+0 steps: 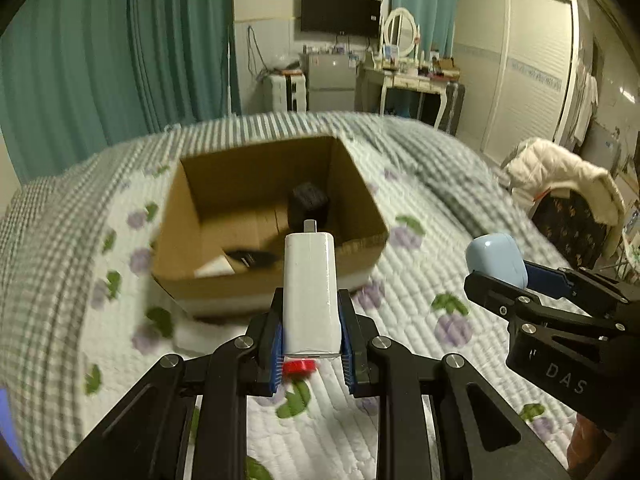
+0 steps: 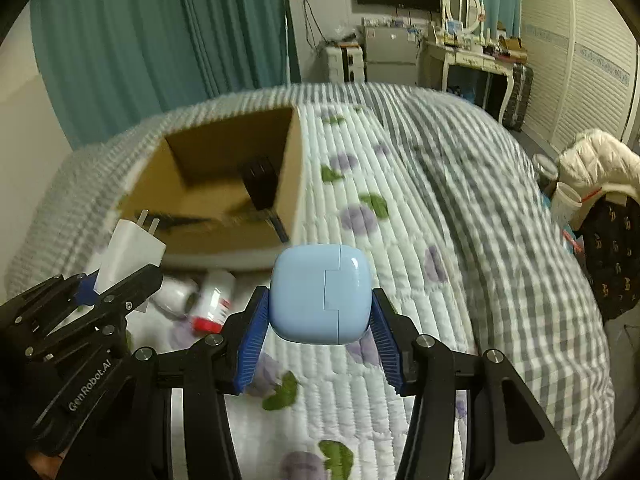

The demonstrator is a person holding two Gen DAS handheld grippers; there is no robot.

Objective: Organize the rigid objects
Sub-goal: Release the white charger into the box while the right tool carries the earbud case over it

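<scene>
Two tongs, left (image 1: 311, 354) pinching charger (image 1: 310, 296), right (image 2: 320, 344) clasping blue case (image 2: 320, 294).

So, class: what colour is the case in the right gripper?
Light blue case; clearest in the right wrist view.

White charger (image 1: 310, 292) with silver prongs, clamped between blue ribbed pads (image 1: 277, 350) of black left gripper (image 1: 310, 354). Pale blue earbud case (image 2: 320, 294), glossy, between blue pads of black right gripper (image 2: 320, 354). Brown cardboard box (image 1: 360, 200), plain; black items and a white one inside. White bottle (image 2: 212, 300) with red cap. Quilt (image 2: 400, 220): white ground, purple fruit and green leaf print; grey-and-white check toward the far side. Teal curtains (image 1: 120, 48). Black television (image 1: 340, 12). Cream jacket (image 1: 560, 172). White wardrobe doors (image 1: 532, 60).
</scene>
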